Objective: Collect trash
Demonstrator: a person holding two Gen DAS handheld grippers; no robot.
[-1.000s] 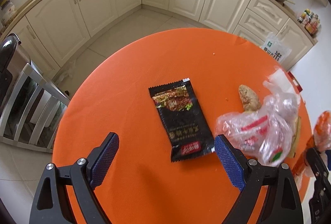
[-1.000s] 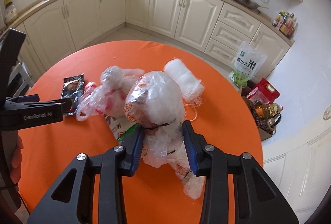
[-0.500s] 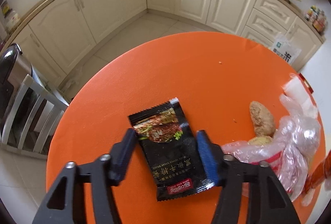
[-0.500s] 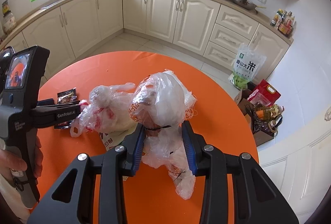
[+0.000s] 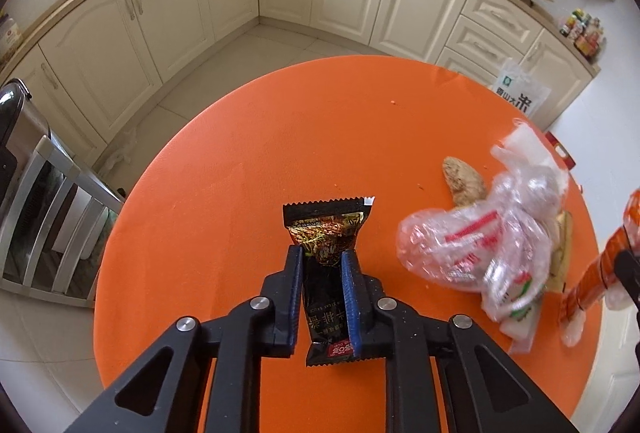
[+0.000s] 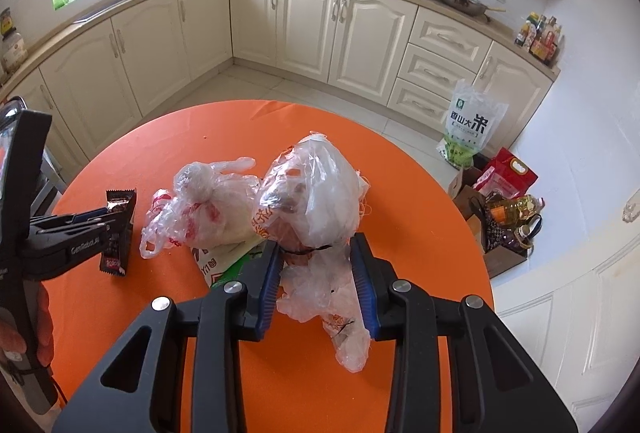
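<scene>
A: Where's the trash right now?

B: The black sauce sachet sits near the left side of the round orange surface. The left gripper has just been closing, and its blue fingers are now clamped on the sachet's long edges, so the foil is pinched and creased between them.

A: How will it handle?

B: I'd judge it light, thin and slick. The foil buckles instead of resisting, so a grip across the middle like this one could slide. The crimped end seal is stiffer and would hold better.

A: And the other hand?

B: The right gripper is squeezed onto a knotted clear plastic bag at its narrow neck. It's soft, crinkly and bulky, probably light. Holding just below the knot makes sense, since the film alone would stretch or slip.

A: Anything left?

B: A second clear bag with red print lies between them, beside a brown lump I can't identify.
</scene>
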